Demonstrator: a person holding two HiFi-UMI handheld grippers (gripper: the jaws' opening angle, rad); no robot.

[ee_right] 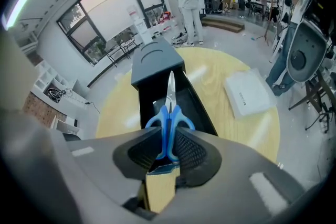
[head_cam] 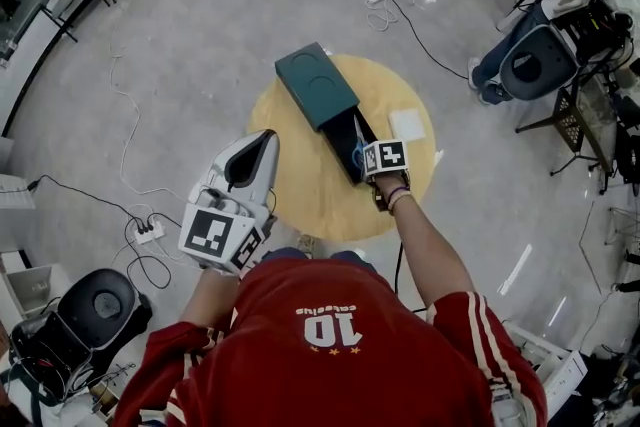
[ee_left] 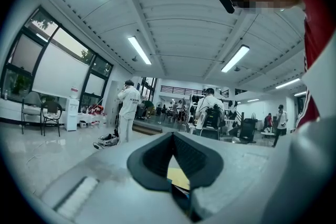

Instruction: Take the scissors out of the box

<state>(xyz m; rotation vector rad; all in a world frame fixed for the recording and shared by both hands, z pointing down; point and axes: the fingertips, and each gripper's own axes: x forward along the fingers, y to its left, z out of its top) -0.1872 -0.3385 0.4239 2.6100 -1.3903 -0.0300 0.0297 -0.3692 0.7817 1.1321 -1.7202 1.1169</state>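
A pair of blue-handled scissors hangs over the open dark green box, its blades pointing away from me. My right gripper is shut on the handles, just above the box's open black tray. In the head view the scissors show beside that gripper's marker cube, and the box's sleeve lies at the far end on the round wooden table. My left gripper is held up left of the box, pointing level, its pads together with nothing between them.
A flat white packet lies on the table right of the box. Cables and a power strip trail on the floor at the left. A seated person and a chair are at the right, and a black device at the lower left.
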